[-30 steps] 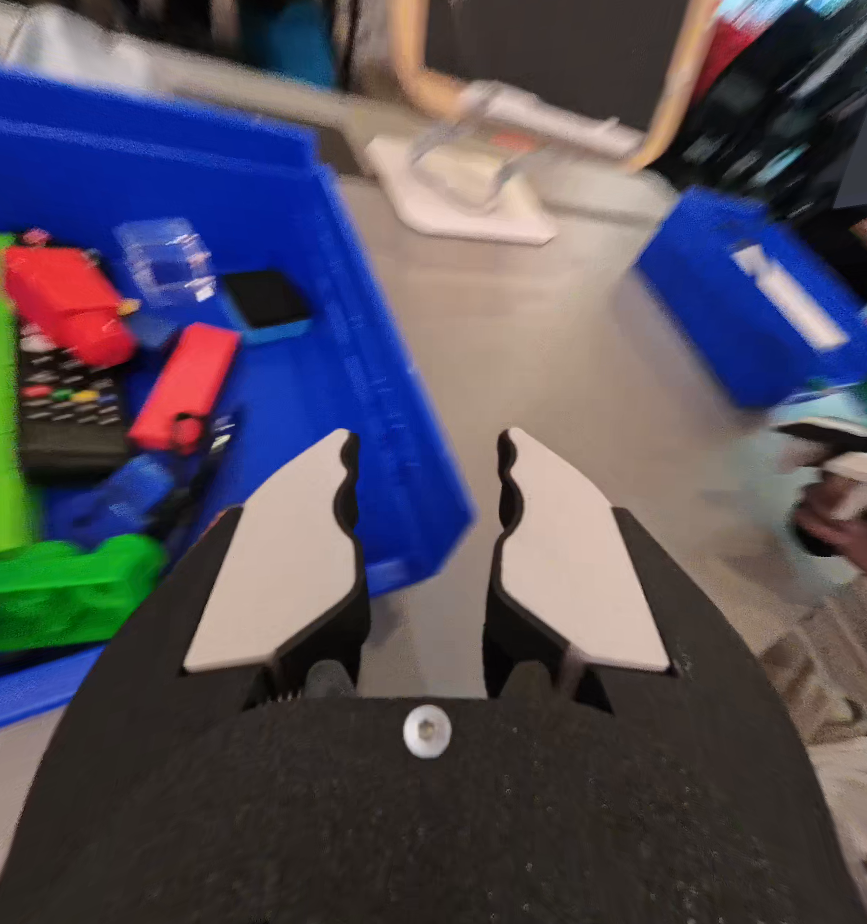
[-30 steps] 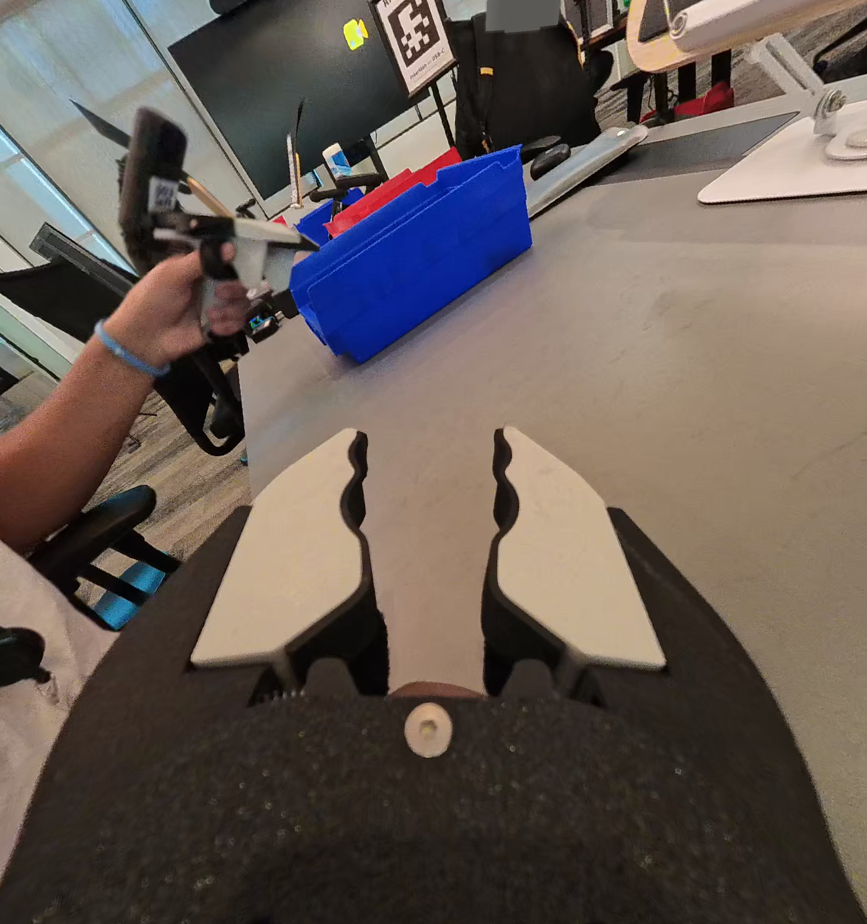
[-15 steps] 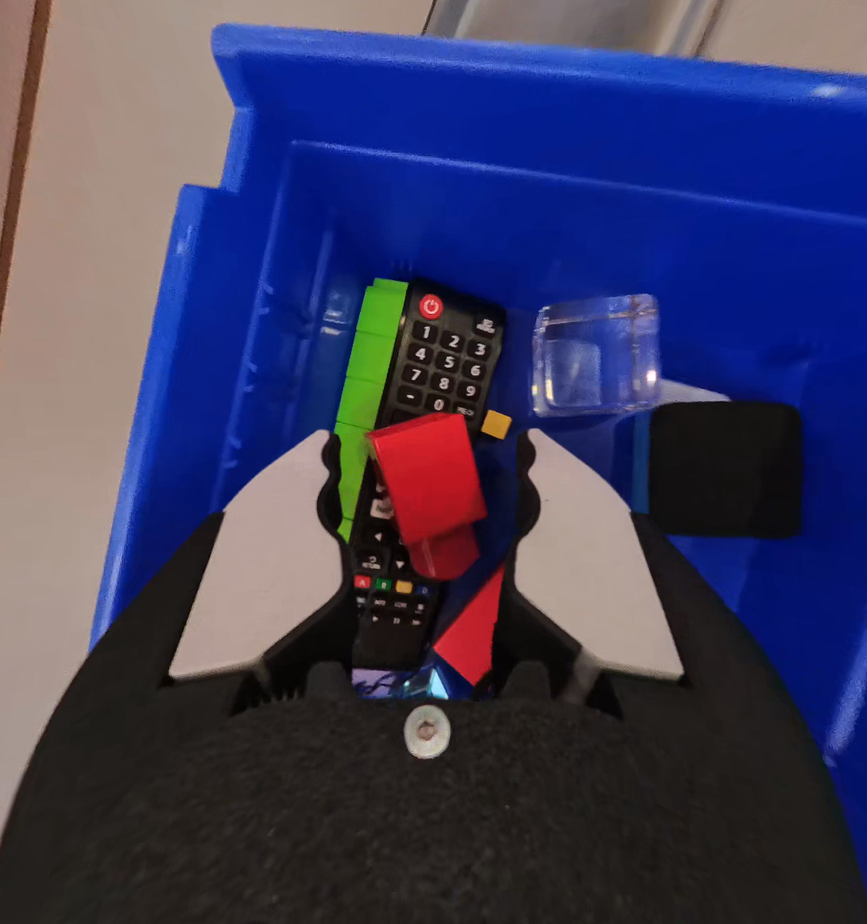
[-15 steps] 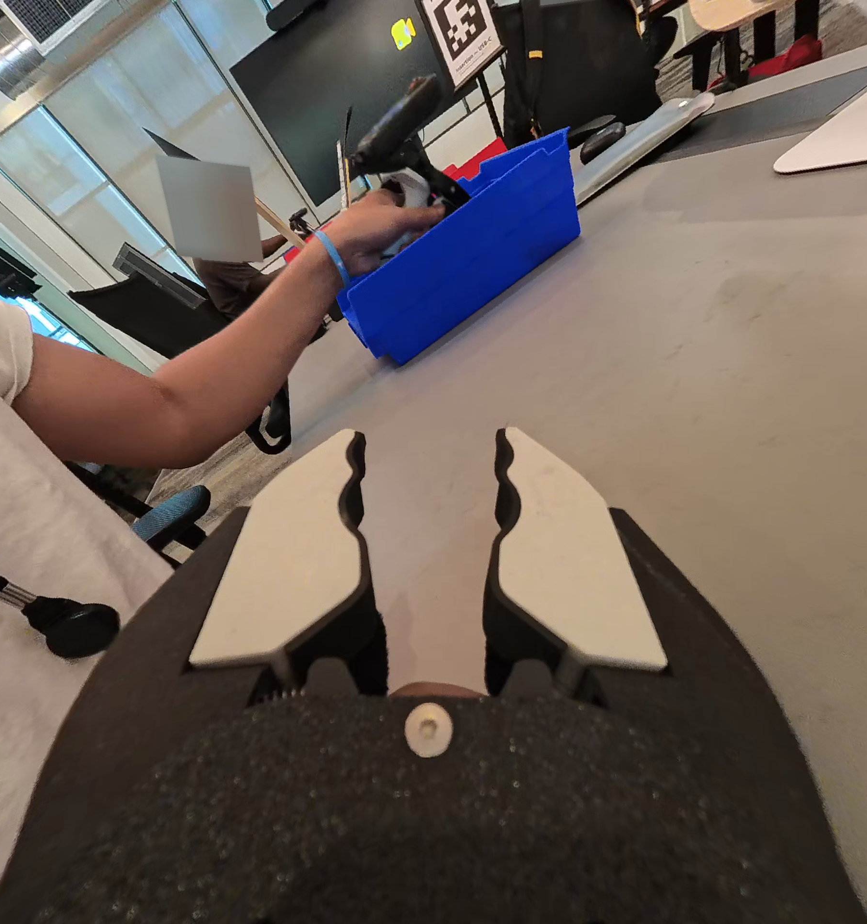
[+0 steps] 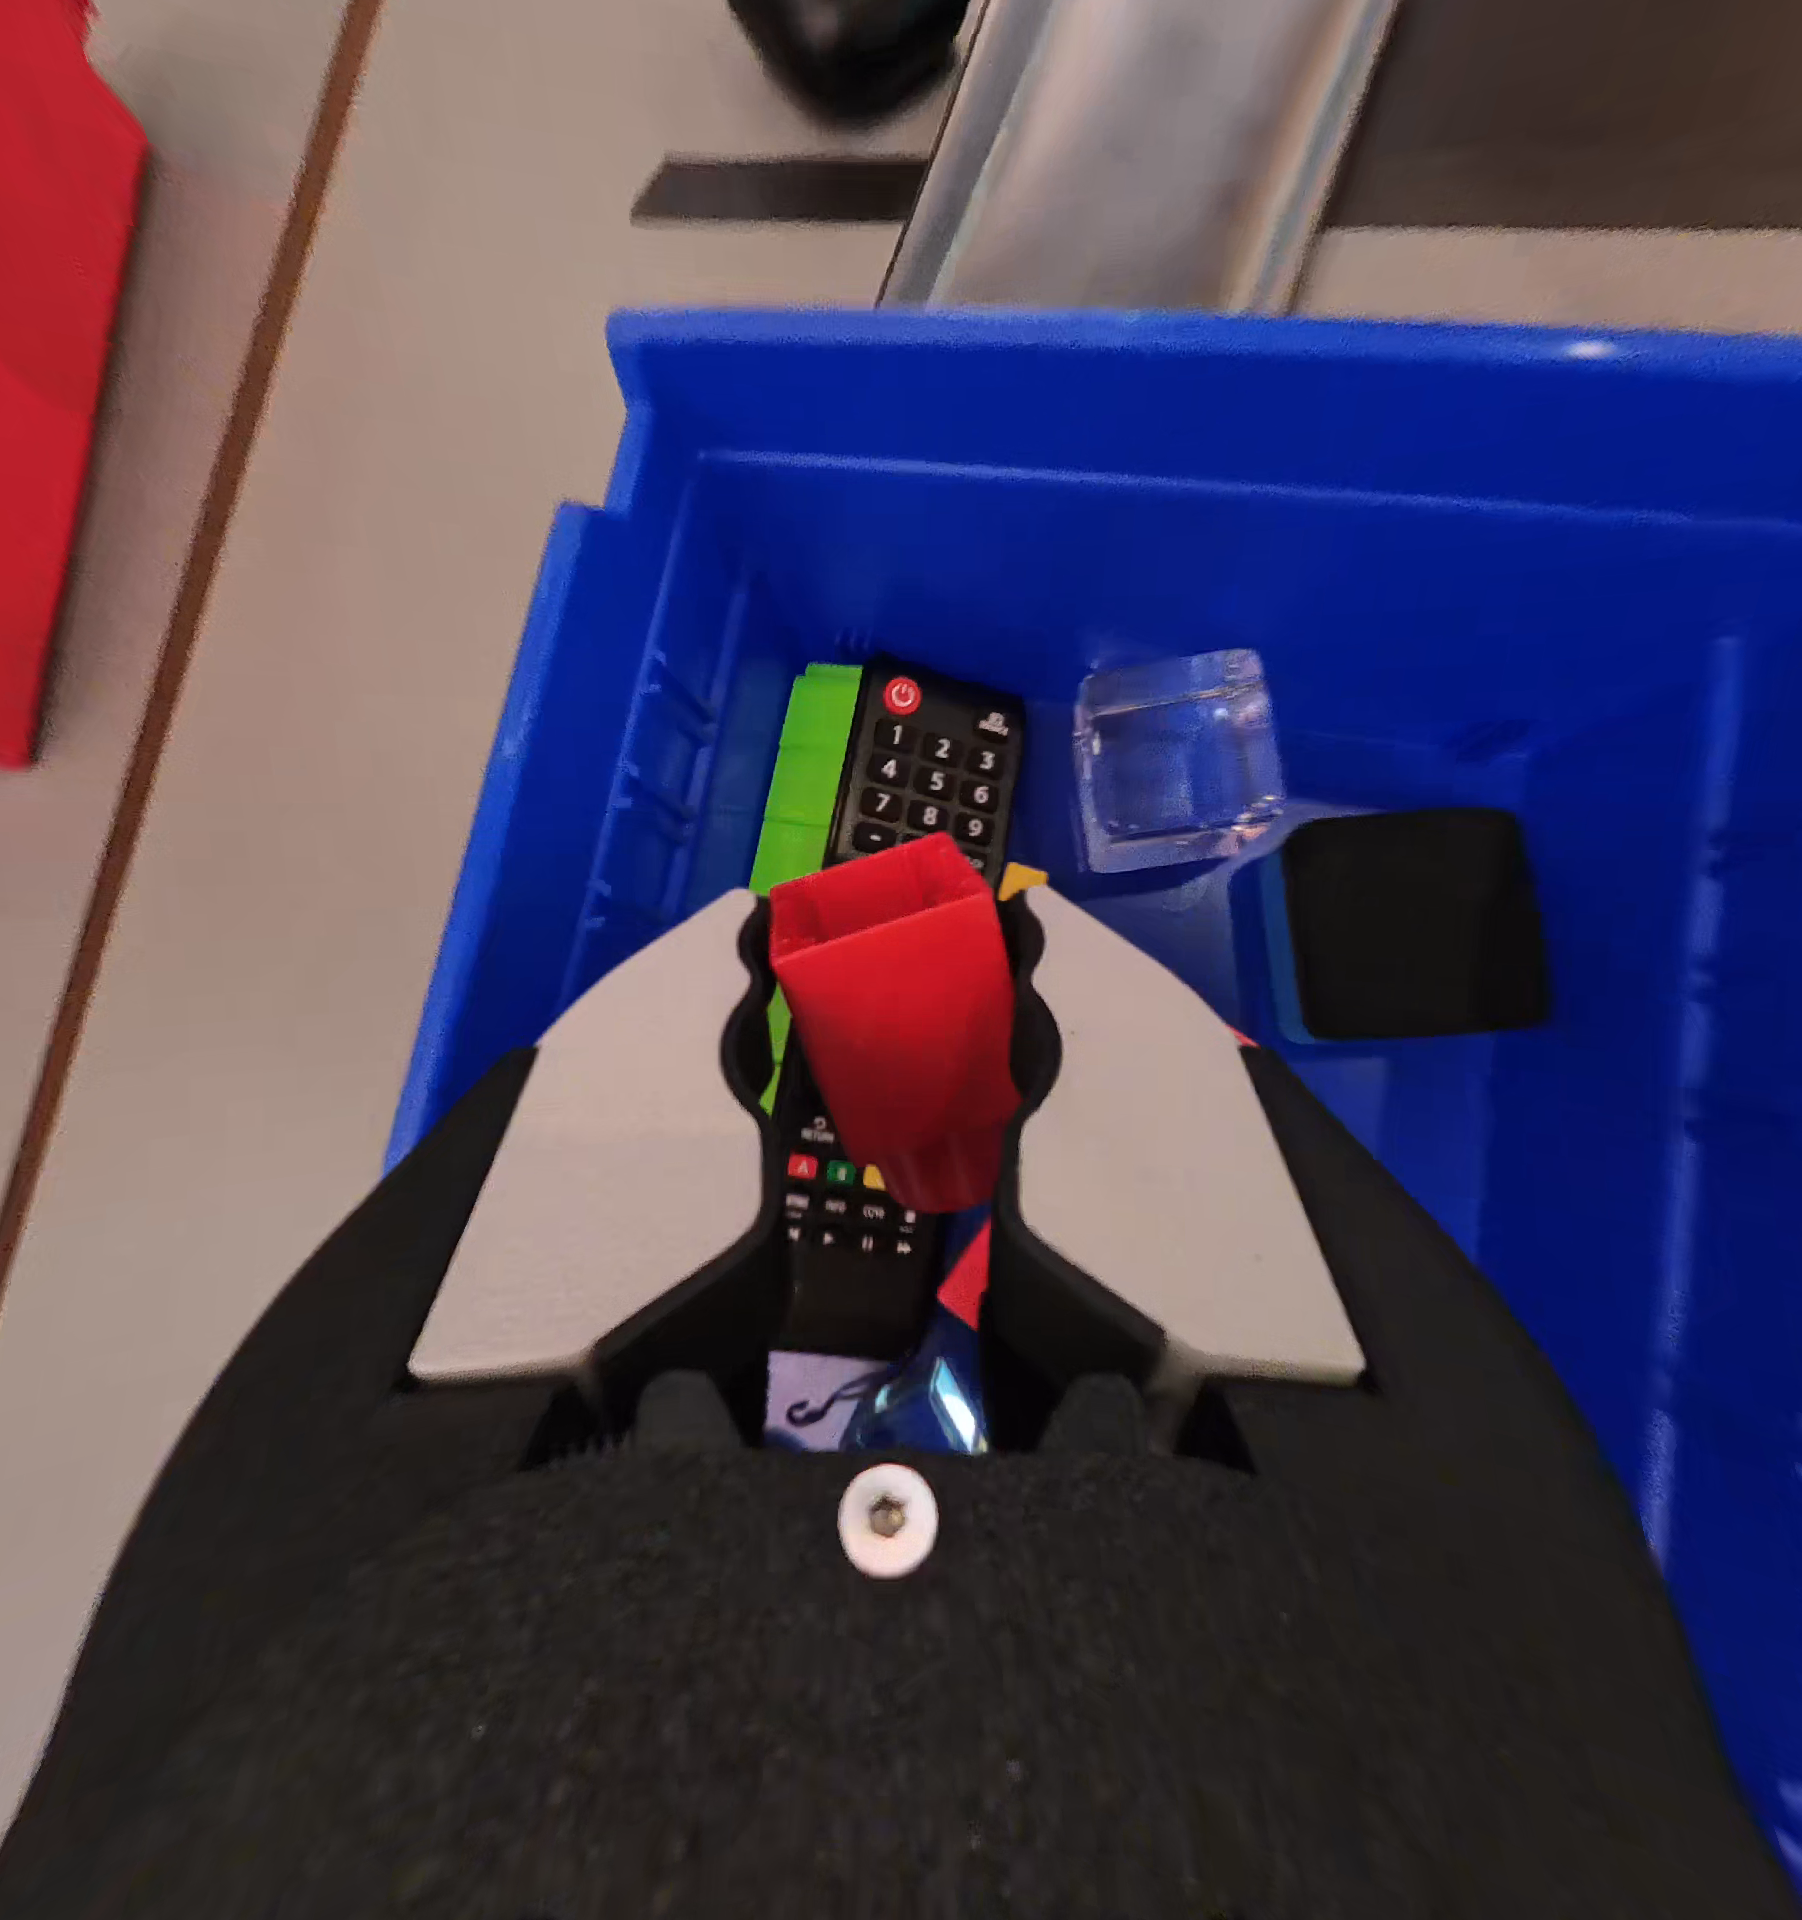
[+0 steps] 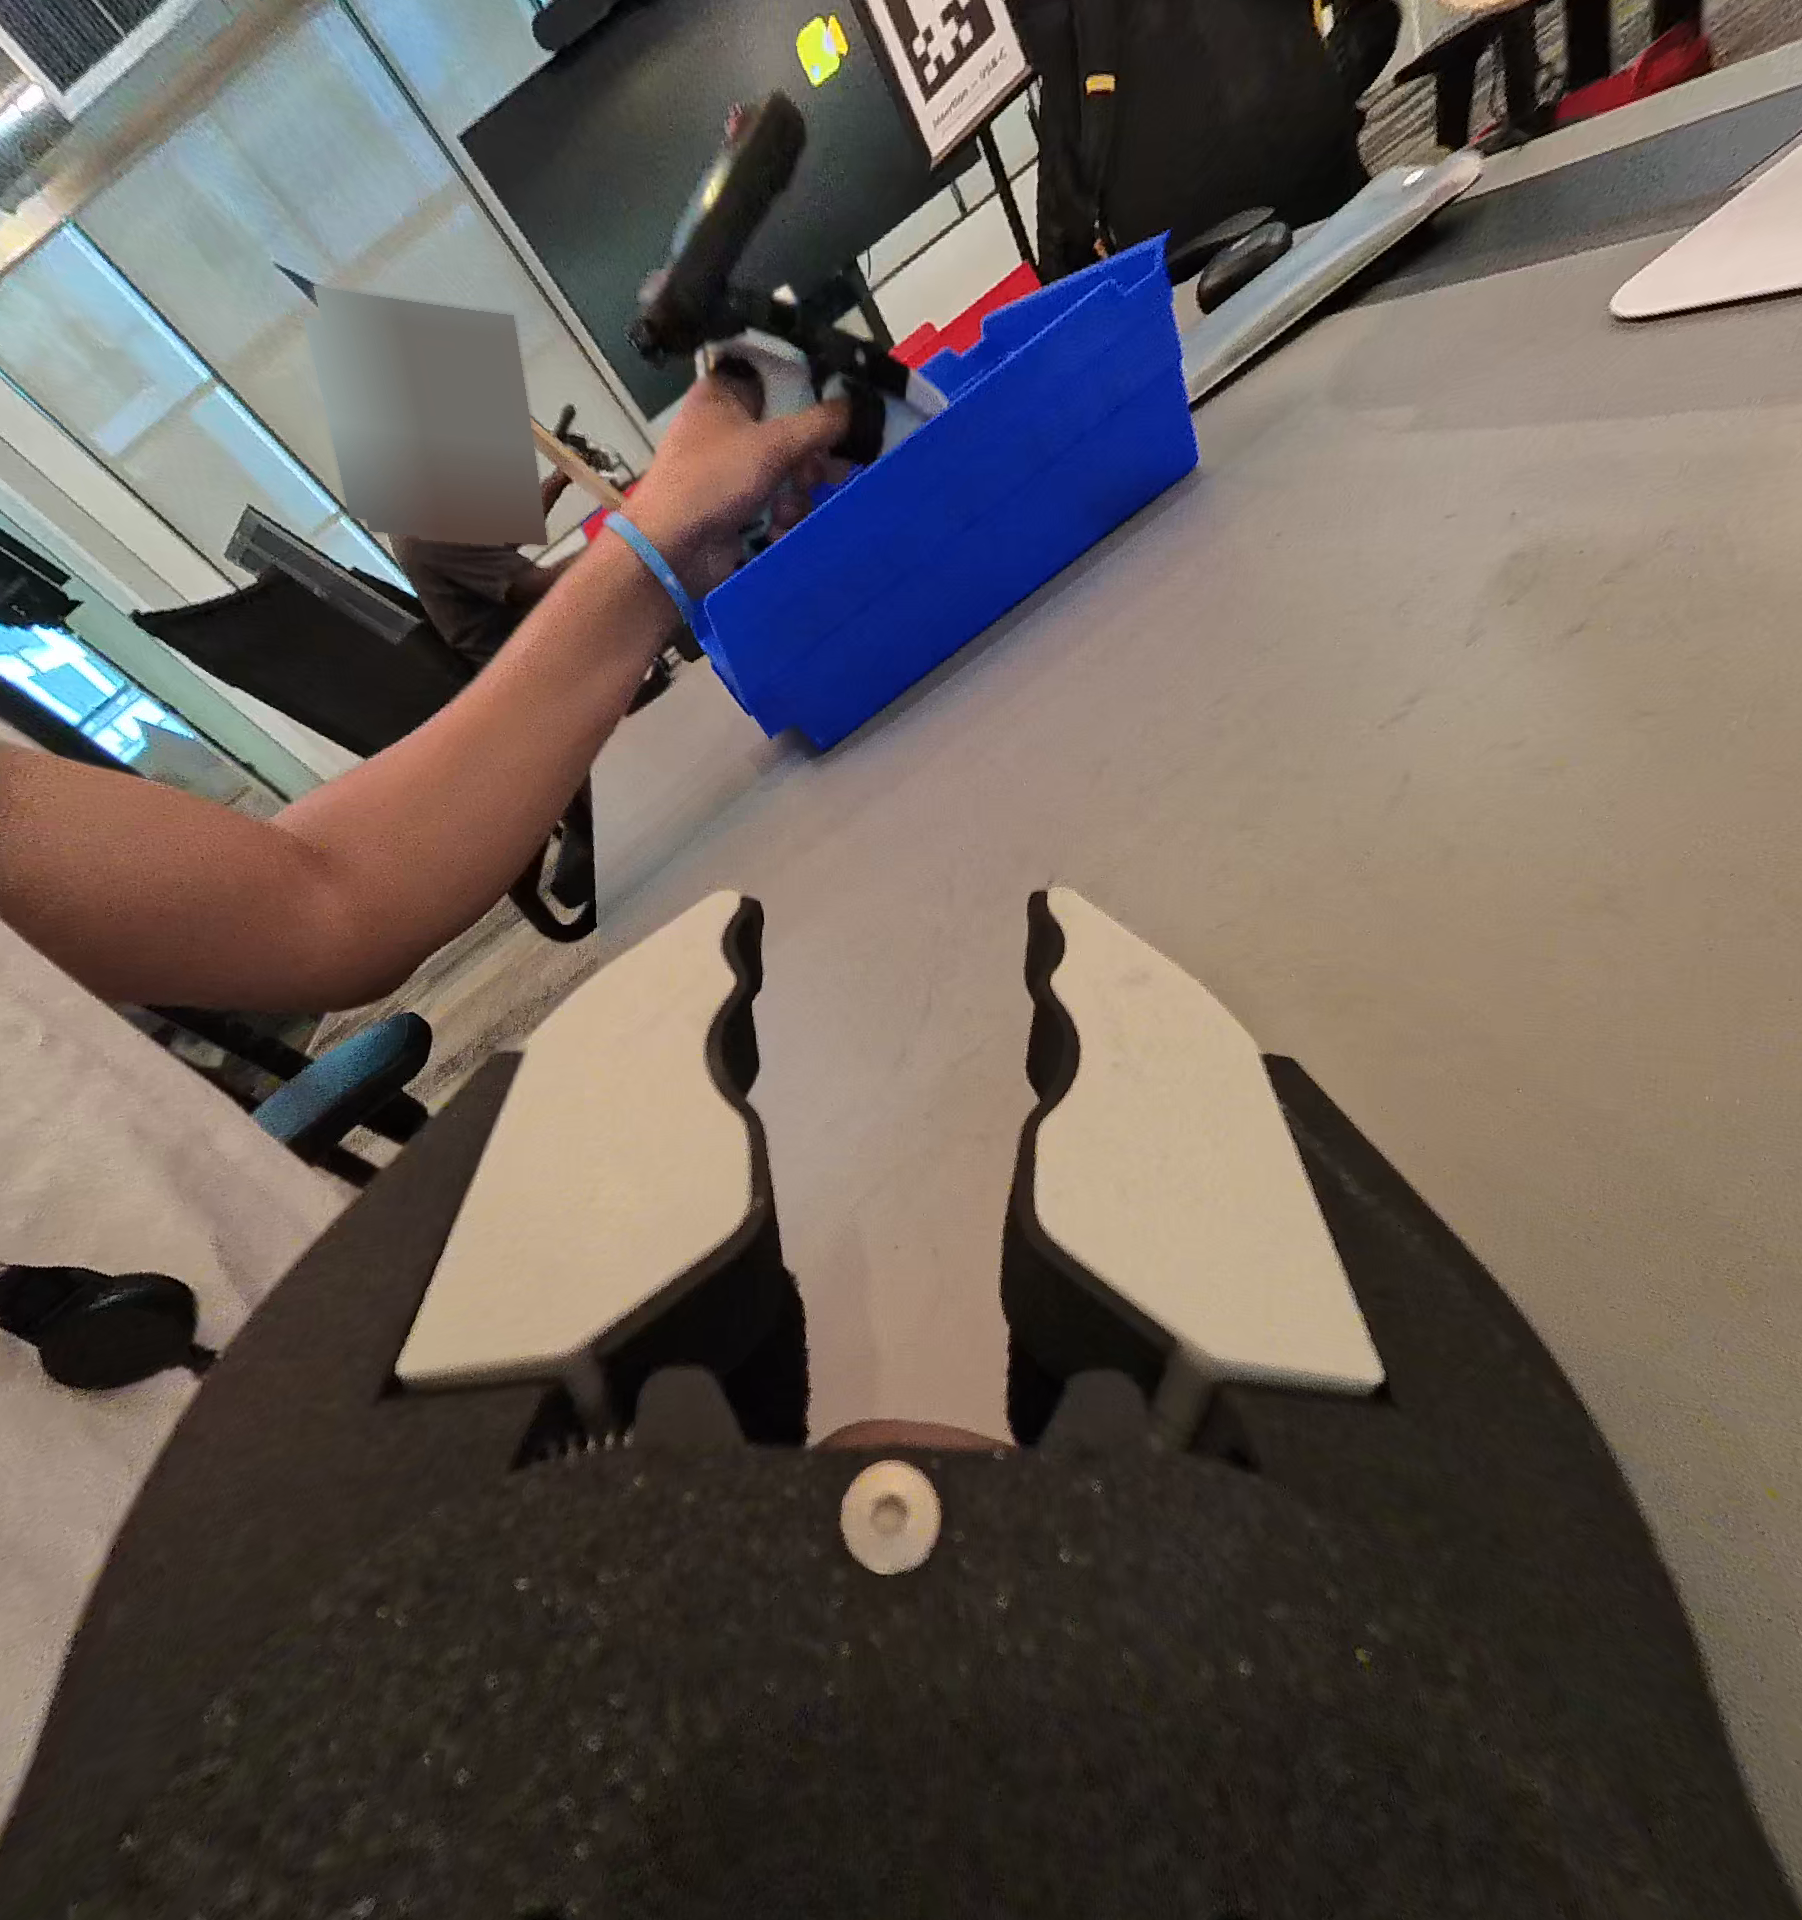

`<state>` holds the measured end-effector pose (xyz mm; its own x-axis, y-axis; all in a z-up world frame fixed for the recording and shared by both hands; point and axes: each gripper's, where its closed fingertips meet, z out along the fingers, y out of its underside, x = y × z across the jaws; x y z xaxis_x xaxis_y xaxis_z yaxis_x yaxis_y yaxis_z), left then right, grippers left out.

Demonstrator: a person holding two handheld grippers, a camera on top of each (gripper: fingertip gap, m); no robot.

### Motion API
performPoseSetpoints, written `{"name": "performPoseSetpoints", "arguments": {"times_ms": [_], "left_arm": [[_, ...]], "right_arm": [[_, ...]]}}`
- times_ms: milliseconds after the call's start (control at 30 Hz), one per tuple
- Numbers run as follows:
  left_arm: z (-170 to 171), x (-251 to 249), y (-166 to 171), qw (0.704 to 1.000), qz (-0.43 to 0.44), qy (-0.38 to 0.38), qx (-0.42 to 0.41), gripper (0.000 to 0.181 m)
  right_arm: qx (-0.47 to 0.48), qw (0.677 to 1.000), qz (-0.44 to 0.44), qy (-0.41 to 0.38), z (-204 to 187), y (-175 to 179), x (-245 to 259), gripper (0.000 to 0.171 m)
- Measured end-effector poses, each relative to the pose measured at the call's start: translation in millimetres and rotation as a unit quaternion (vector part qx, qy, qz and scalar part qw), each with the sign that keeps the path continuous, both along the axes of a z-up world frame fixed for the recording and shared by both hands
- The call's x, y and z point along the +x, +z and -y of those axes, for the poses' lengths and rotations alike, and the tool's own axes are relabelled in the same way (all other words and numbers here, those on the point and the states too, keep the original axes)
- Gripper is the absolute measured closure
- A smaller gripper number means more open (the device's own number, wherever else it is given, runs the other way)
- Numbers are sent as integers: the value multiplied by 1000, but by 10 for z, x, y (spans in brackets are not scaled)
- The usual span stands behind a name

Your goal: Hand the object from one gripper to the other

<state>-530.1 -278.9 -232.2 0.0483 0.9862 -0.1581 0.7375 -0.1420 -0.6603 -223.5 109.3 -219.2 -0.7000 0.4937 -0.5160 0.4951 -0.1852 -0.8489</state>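
Observation:
In the left wrist view my left gripper (image 5: 892, 914) is shut on a red hollow plastic piece (image 5: 897, 1029), with both pads pressed on its sides. It hangs over the left end of the blue bin (image 5: 1188, 343), above a black remote (image 5: 933, 769). In the right wrist view my right gripper (image 6: 892, 914) is open and empty, low over the grey table (image 6: 1396, 831). That view shows the left gripper's body (image 6: 772, 332) far off, held in a hand at the blue bin (image 6: 959, 520), its fingers hidden behind the bin wall.
The bin also holds a green block (image 5: 814, 769), a clear plastic box (image 5: 1177, 758) and a black pad (image 5: 1411, 925). A red box (image 5: 24, 364) stands left of the bin and a metal bar (image 5: 1136, 145) behind it. The person's forearm (image 6: 357, 831) reaches across at the left. Some 50 cm of space lies between my two pairs of fingers. It is some 7 cm from my left tips to the black remote (image 5: 933, 769).
The left gripper swung over the bin, straddled the red piece with wide jaws, then closed on it and rose a little. The right gripper stayed open and barely moved.

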Motion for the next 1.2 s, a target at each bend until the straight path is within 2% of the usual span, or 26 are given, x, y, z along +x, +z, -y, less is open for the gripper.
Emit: {"name": "performPoseSetpoints", "arguments": {"times_ms": [233,333,400,467,567,733,867,933,1000,1067,1133,1167,1200], "left_arm": [[-500,466,764,985,-126,-119,7,139],[-1048,885,1080,950,-189,-245,48,140],[-1464,1247,1151,915,-212,-339,45,139],[-1851,1634,1116,873,-235,-427,11,140],[-2294,2097,903,814,-260,-513,-87,140],[-2729,2461,437,742,-250,-568,-255,141],[-2946,2592,249,712,-245,-578,-314,141],[-3030,2645,206,701,-246,-582,-331,141],[-3086,2672,182,689,-251,-580,-356,141],[-3106,2683,151,690,-252,-574,-362,140],[-3067,2690,135,722,-249,-551,-336,135],[-3009,2685,130,747,-245,-532,-314,123],[-2939,2710,96,777,-230,-517,-277,120]], "right_arm": [[33,999,-19,33,260,5,27,123],[24,998,-7,59,393,67,-15,121],[41,996,18,83,469,48,-82,121],[53,993,23,99,538,79,-167,119],[53,991,27,117,654,189,-281,112],[70,991,7,113,837,302,-348,111],[107,989,-10,102,952,188,-286,114],[118,988,-16,100,984,118,-266,117],[96,990,-18,103,1000,119,-240,135],[103,988,-29,109,967,82,-223,137],[110,990,-20,82,859,37,-270,137],[116,991,-14,66,767,9,-300,137],[123,991,-17,49,655,-4,-327,137]]}}
